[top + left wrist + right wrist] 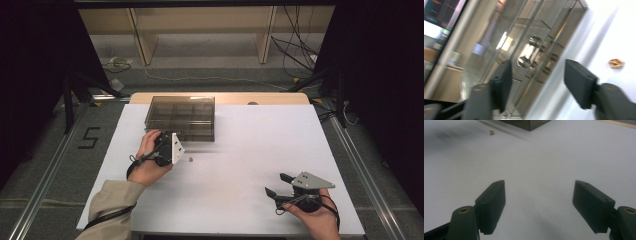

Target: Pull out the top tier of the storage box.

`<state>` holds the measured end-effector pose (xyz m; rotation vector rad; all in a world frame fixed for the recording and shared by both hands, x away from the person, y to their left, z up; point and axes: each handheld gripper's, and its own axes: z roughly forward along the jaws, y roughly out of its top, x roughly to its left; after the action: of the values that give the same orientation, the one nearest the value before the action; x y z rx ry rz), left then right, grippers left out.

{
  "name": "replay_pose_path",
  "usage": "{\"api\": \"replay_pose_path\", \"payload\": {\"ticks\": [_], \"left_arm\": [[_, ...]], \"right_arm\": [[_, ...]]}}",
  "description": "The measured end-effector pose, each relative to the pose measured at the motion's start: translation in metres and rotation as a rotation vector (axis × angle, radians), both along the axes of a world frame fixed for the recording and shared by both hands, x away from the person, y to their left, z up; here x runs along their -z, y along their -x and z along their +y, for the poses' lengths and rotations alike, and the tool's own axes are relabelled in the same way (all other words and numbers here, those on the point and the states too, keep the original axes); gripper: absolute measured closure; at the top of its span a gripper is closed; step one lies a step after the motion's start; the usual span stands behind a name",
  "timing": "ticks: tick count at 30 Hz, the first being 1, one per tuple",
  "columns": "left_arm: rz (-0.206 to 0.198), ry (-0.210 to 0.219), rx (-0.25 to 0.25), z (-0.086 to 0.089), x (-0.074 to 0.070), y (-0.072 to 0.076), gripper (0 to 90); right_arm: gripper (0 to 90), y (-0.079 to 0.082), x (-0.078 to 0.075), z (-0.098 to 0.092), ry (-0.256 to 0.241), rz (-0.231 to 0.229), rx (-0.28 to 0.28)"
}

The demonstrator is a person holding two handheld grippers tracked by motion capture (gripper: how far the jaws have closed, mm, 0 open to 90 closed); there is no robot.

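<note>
A smoky clear compartment box (pixel 181 117) sits at the back left of the white table top (pixel 240 145). In the left gripper view the box (pixel 534 37) is close ahead, with silvery metal pieces (pixel 525 61) inside its cells. My left gripper (pixel 164 137) is at the box's near left corner, its jaws open and empty (pixel 537 77). A small brass piece (pixel 190 160) lies loose on the table just right of it (pixel 616 63). My right gripper (pixel 278 184) rests open near the front right, with nothing between its jaws (pixel 539 202). Far ahead of it lie the brass piece (pixel 491 131) and the box corner (pixel 529 123).
A wooden strip (pixel 220 97) runs along the table's back edge. Beyond it are a wooden shelf frame (pixel 200 30) and cables on the floor (pixel 300 50). Metal rails (pixel 45 165) flank the table on both sides.
</note>
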<state>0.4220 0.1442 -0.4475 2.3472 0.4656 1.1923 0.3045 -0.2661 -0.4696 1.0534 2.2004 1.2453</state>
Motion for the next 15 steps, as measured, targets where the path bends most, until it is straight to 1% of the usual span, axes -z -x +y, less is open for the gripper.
{"api": "replay_pose_path", "payload": {"ticks": [1, 2, 3, 4, 5, 6, 7, 8, 9, 10, 11, 12, 13, 14, 15], "left_arm": [[0.000, 0.000, 0.000, 0.000, 0.000, 0.000, 37.2], [0.038, -0.017, 0.012, 0.002, -0.005, -0.002, 35.9], [0.047, -0.003, 0.015, 0.002, -0.006, -0.002, 34.5], [0.070, -0.003, 0.021, 0.003, -0.010, -0.004, 34.2], [0.070, -0.003, 0.021, 0.003, -0.010, -0.004, 33.7], [0.090, 0.006, 0.029, 0.003, -0.012, -0.005, 33.7], [0.100, 0.005, 0.035, 0.004, -0.014, -0.006, 33.1], [0.121, 0.008, 0.038, 0.004, -0.017, -0.008, 32.4], [0.146, -0.001, 0.045, 0.004, -0.020, -0.009, 32.1], [0.173, -0.013, 0.057, 0.004, -0.026, -0.014, 32.1], [0.183, -0.014, 0.060, 0.005, -0.029, -0.016, 32.6], [0.206, -0.022, 0.062, 0.005, -0.032, -0.019, 33.1], [0.206, -0.022, 0.062, 0.005, -0.032, -0.019, 33.0], [0.231, -0.021, 0.063, 0.006, -0.037, -0.024, 33.2], [0.231, -0.021, 0.063, 0.006, -0.037, -0.024, 33.6]], "right_arm": [[27.2, 0.000, 0.000, 0.000, 0.000, 0.000, 0.000], [27.2, 0.000, 0.000, 0.000, 0.001, 0.001, 0.001], [27.2, 0.000, 0.000, 0.000, 0.001, 0.001, 0.001], [27.2, 0.000, 0.000, 0.000, 0.001, 0.002, 0.001], [27.2, 0.000, 0.000, 0.000, 0.001, 0.002, 0.001], [27.2, 0.000, 0.000, 0.000, 0.002, 0.003, 0.001], [27.2, 0.000, 0.000, 0.000, 0.002, 0.003, 0.001], [27.2, 0.000, 0.000, 0.000, 0.002, 0.003, 0.001], [27.2, 0.000, 0.000, 0.000, 0.002, 0.004, 0.001], [27.2, 0.000, 0.000, 0.000, 0.002, 0.003, 0.001], [27.2, 0.000, 0.000, 0.000, 0.002, 0.003, 0.000], [27.2, 0.000, 0.000, 0.000, 0.002, 0.004, 0.001], [27.2, 0.000, 0.000, 0.000, 0.001, 0.003, 0.001], [27.2, 0.000, 0.000, 0.000, 0.000, 0.003, 0.001], [27.2, 0.000, 0.000, 0.000, 0.000, 0.003, 0.001]]}}
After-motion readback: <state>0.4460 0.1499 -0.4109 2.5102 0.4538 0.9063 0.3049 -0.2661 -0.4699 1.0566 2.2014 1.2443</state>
